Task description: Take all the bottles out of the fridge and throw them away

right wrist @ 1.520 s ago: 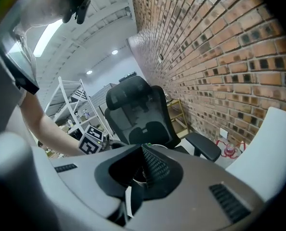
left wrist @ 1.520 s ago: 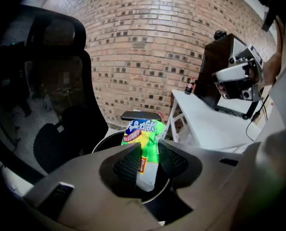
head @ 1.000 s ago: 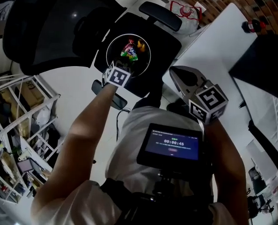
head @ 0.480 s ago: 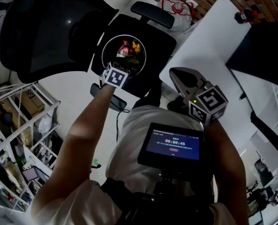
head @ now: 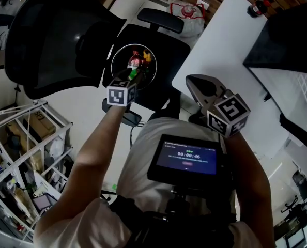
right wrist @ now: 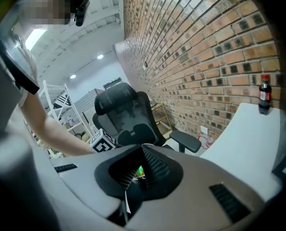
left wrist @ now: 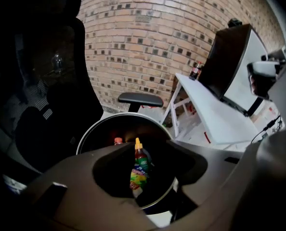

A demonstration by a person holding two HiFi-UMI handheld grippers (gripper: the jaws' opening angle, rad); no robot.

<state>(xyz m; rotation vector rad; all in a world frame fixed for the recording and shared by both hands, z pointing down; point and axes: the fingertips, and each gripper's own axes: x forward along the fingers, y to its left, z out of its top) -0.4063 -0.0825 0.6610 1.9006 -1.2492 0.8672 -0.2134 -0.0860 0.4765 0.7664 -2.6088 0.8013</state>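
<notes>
Overhead, the left gripper (left wrist: pixel 150 150) is held above a round bin (head: pixel 113 61) at the upper centre of the head view, its jaws having just been opening and now standing apart with nothing clasped between them. Through the gap, in the left gripper view, a bottle (left wrist: pixel 139 170) with a yellow cap and a bright label is seen lying inside the bin, released; a red cap (left wrist: pixel 118 140) is glimpsed just beside it at the bin's dark wall. The bin is set on the seat of a black chair (head: pixel 50 35), whose mesh back fills the upper left of the head view. The right gripper (right wrist: pixel 140 172) is kept at centre right of that view, over the edge of a white table (head: pixel 220 50), well apart from the bin; its ribbed pads are drawn close together and nothing is gripped by them. A cola bottle (right wrist: pixel 264 93) is left upright at the far end of the table, beside a brick wall (right wrist: pixel 201 42). White shelving (head: pixel 19 138) is seen at the lower left of the head view, and a lit screen (head: pixel 187 156) at lower centre.
</notes>
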